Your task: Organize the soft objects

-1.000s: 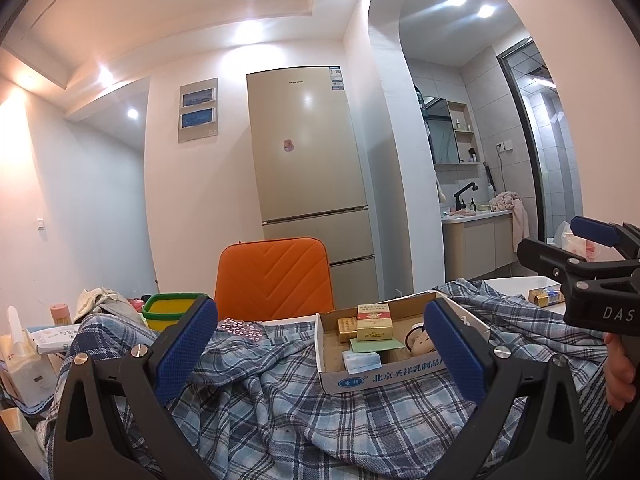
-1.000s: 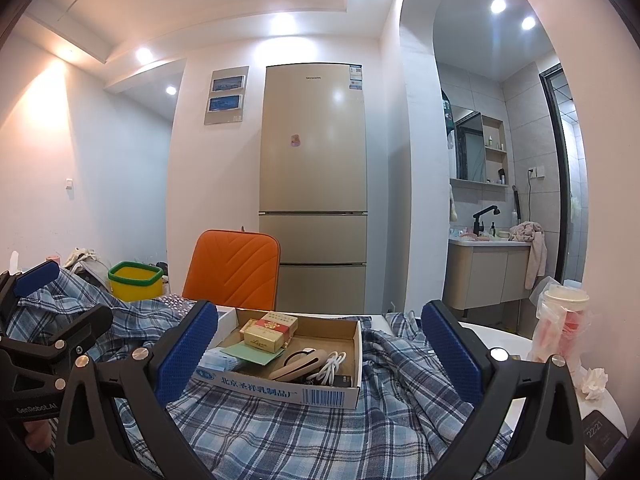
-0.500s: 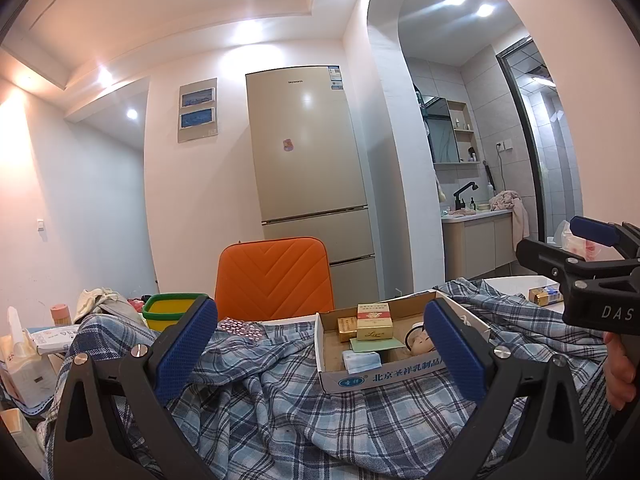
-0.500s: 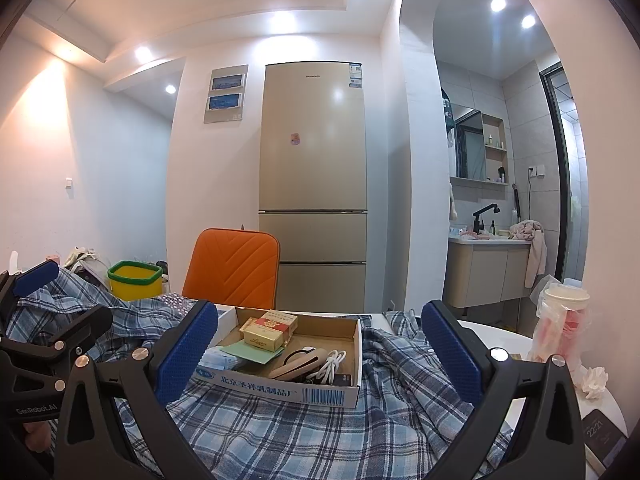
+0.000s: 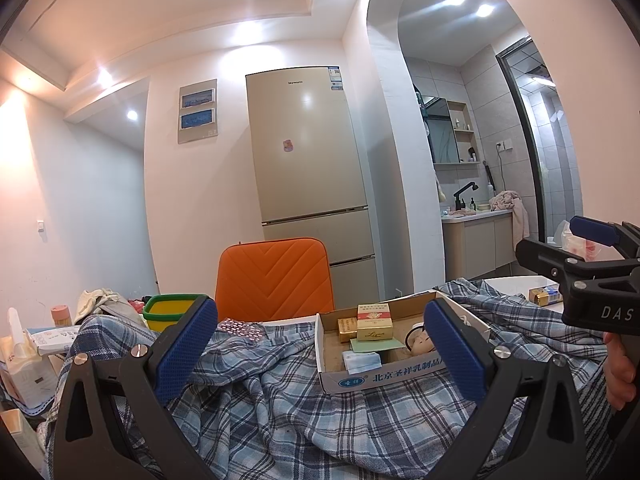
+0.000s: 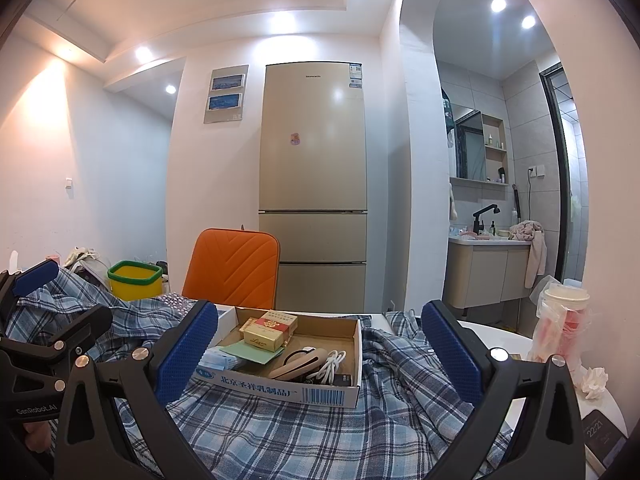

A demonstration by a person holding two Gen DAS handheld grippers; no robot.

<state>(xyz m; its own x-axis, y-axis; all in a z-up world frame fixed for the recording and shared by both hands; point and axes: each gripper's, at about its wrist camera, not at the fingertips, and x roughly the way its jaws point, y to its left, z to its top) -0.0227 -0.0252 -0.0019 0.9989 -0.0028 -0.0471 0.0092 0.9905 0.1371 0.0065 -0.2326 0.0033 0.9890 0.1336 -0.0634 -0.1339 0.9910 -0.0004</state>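
Both the left hand-held gripper (image 5: pixel 320 346) and right hand-held gripper (image 6: pixel 320 346) gape wide over rumpled plaid cloth (image 6: pixel 280 436) around a cardboard box (image 6: pixel 320 394).

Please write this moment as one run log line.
left tongs: open, empty | right tongs: open, empty | plaid cloth: spread, ungrasped | cardboard box: on cloth

The plaid shirt (image 6: pixel 280 432) hides the table beneath and the phone (image 6: pixel 602 436) is edge-cropped
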